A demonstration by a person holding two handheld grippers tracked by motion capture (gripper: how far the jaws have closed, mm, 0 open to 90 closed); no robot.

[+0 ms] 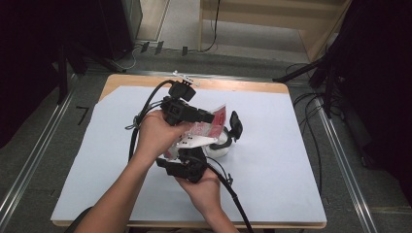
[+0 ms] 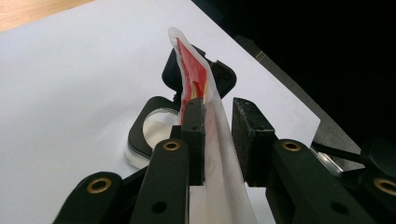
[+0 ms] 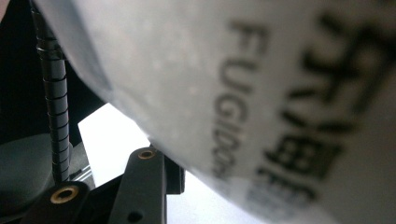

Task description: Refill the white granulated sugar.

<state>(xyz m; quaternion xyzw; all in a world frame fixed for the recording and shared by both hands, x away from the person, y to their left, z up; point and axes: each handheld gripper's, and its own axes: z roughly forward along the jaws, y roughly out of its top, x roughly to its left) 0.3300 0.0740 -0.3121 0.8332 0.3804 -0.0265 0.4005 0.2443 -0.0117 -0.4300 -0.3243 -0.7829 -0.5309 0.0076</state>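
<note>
Near the middle of the bench [image 1: 272, 189], which is covered with a pale sheet, both hands bring their grippers together over a red and white pouch [image 1: 206, 127]. The left gripper [image 1: 206, 117] comes in from the person's left, and in the left gripper view its jaws stand a moderate way apart with the pouch's thin sealed edge [image 2: 219, 135] rising between them; the film lies against the left-hand pad [image 2: 194, 140], while a gap stays between it and the other pad [image 2: 250, 140], so the jaws are not clamped. The right gripper [image 1: 187, 167] sits lower, just in front of the person, right under the pouch; in the right gripper view the pouch's white printed face [image 3: 261, 93] lies very close to the lens and covers the jaw tips, so I cannot tell how far those jaws are open or whether they hold it. A round white container [image 1: 221, 145] with a black hinged lid [image 1: 235, 125] standing open lies on the bench just beyond the pouch, touching or nearly touching its lower edge. Broad bare stretches of sheet lie to the right, to the left and along the near edge, well clear of the hands. The far wooden edge [image 1: 233, 85] of the bench shows beyond the sheet.
</note>
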